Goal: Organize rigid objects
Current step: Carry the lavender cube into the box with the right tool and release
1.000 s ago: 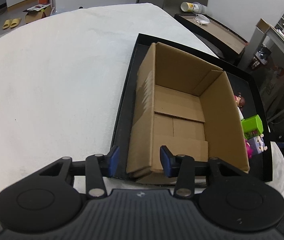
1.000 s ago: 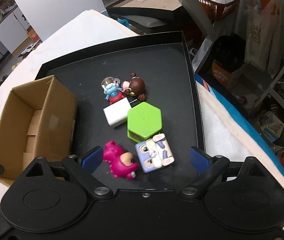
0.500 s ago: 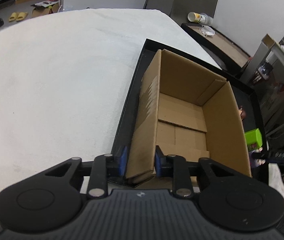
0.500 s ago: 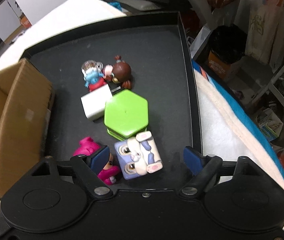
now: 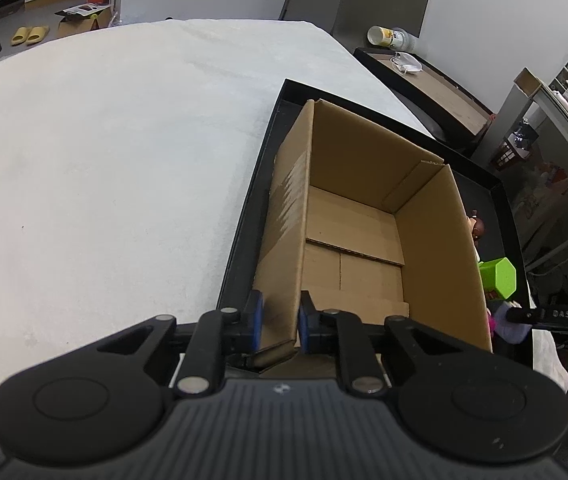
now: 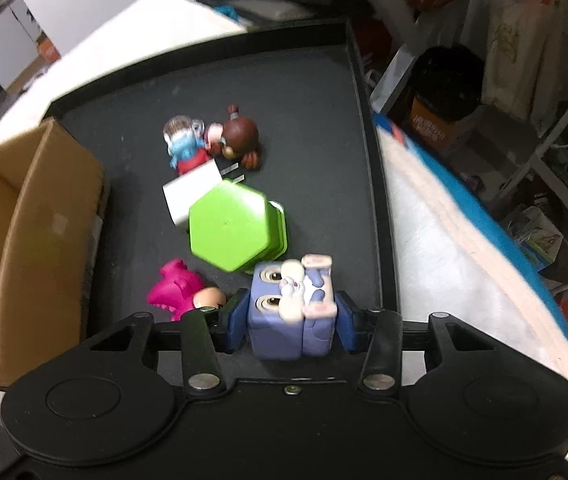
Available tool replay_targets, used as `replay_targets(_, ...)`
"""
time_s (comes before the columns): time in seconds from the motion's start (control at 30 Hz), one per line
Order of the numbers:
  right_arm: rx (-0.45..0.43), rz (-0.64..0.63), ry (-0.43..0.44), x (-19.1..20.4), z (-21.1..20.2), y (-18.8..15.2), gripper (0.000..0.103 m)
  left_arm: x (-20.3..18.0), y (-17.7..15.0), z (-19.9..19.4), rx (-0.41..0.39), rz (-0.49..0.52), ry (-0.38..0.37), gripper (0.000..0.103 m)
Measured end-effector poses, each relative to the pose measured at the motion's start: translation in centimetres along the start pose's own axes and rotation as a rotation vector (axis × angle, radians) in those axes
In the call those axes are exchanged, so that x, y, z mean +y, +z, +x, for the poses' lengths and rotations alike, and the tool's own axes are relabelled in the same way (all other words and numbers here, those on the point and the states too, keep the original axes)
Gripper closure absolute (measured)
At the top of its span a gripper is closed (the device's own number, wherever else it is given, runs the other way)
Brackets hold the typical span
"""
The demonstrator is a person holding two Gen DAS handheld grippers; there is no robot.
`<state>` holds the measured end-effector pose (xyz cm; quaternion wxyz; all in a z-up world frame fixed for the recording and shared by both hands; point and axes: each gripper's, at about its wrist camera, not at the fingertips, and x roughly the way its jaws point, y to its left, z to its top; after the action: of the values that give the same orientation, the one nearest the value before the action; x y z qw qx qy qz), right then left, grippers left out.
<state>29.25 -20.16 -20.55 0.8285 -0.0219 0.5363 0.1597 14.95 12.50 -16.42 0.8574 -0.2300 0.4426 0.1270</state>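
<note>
Your left gripper (image 5: 277, 322) is clamped on the near corner of the cardboard box (image 5: 358, 236), one blue pad on each side of its left wall, at 6 o'clock in the left wrist view. The box stands open-topped on the black tray (image 6: 316, 92), along the tray's left edge, with only its folded bottom flaps showing inside. Your right gripper (image 6: 290, 322) is closed on the purple rabbit cube (image 6: 290, 312), both pads pressed flat against its sides, at 6 o'clock in the right wrist view. Just beyond the cube, toward 12 o'clock, sits the green hexagonal box (image 6: 229, 230), partly covering a white block (image 6: 191, 188). At 10 o'clock from the cube lies a pink figure (image 6: 175, 288). Farther up the tray, a blue-and-red figure (image 6: 183, 146) and a brown-haired doll (image 6: 237, 136) lie touching each other.
</note>
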Motion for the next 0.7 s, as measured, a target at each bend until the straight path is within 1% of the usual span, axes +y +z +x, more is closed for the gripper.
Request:
replay_targets(0.07, 0.01, 0.016, 0.018, -0.1, -0.2, -0.1, 0.059, 0.0, 0.0, 0.0, -0.006, 0.0, -0.002, 0.086)
replay_targets(0.13, -0.003, 0.019, 0.016, 0.1, -0.9, -0.1, 0.059, 0.0, -0.1, -0.1, -0.011, 0.0, -0.004, 0.086)
replay_targets(0.23, -0.037, 0.004, 0.019, 0.6, -2.2, -0.1, 0.059, 0.2, -0.4, -0.3, -0.017, -0.005, -0.016, 0.086)
replay_targets(0.5, -0.048, -0.033, 0.013, 2.7, -3.8, -0.1, 0.059, 0.4, -0.6, -0.7, -0.023, -0.003, -0.033, 0.085)
replay_targets(0.63, -0.064, -0.025, 0.037, 3.8, -5.1, 0.5, 0.059, 1.0, -0.4, -0.4, -0.023, -0.027, -0.051, 0.084)
replay_targets(0.7, -0.076, -0.032, 0.035, 4.6, -5.7, 1.0, 0.059, 1.2, -0.4, -0.4, -0.024, -0.041, -0.058, 0.084)
